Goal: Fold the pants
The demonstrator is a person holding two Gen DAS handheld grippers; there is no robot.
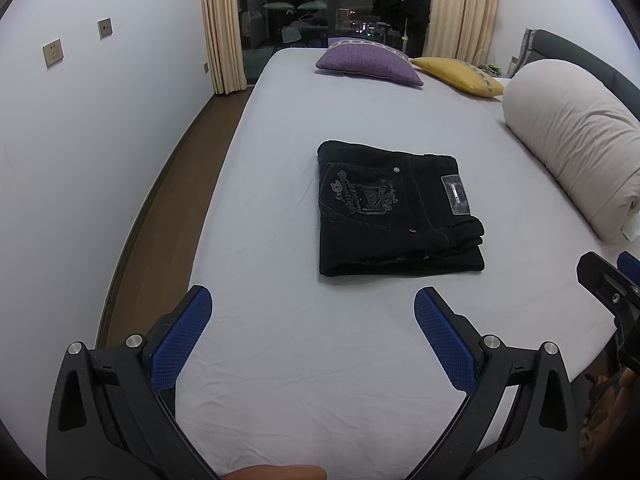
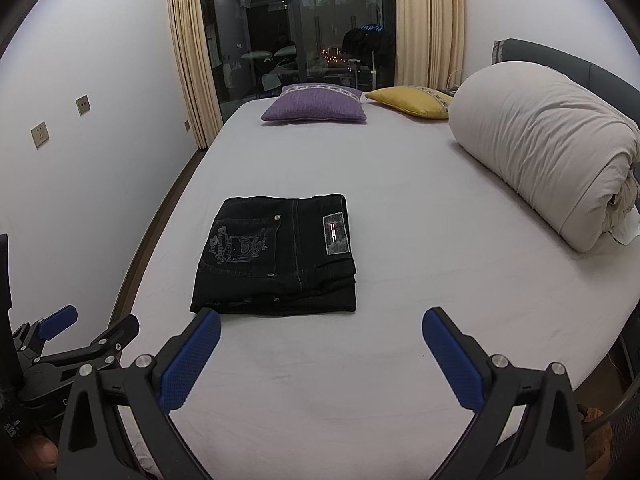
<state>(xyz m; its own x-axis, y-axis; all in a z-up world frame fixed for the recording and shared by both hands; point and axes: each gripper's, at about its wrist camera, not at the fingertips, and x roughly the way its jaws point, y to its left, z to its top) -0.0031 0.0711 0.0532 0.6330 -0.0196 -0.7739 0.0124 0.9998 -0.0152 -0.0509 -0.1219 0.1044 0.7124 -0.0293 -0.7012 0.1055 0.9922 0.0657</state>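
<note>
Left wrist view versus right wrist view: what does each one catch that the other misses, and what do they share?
Only the left wrist view shows the left gripper head-on, jaws wide, and a finger at the bottom edge. Only the right wrist view shows the right gripper head-on, open, and the rolled duvet's open end. Both show the folded pants lying free on the bed, the purple pillow and the yellow pillow.

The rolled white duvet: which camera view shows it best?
The right wrist view: the rolled white duvet appears whole there, with its layered open end visible. In the left wrist view the rolled white duvet sits at the picture's right edge, squeezed by the fisheye.
</note>
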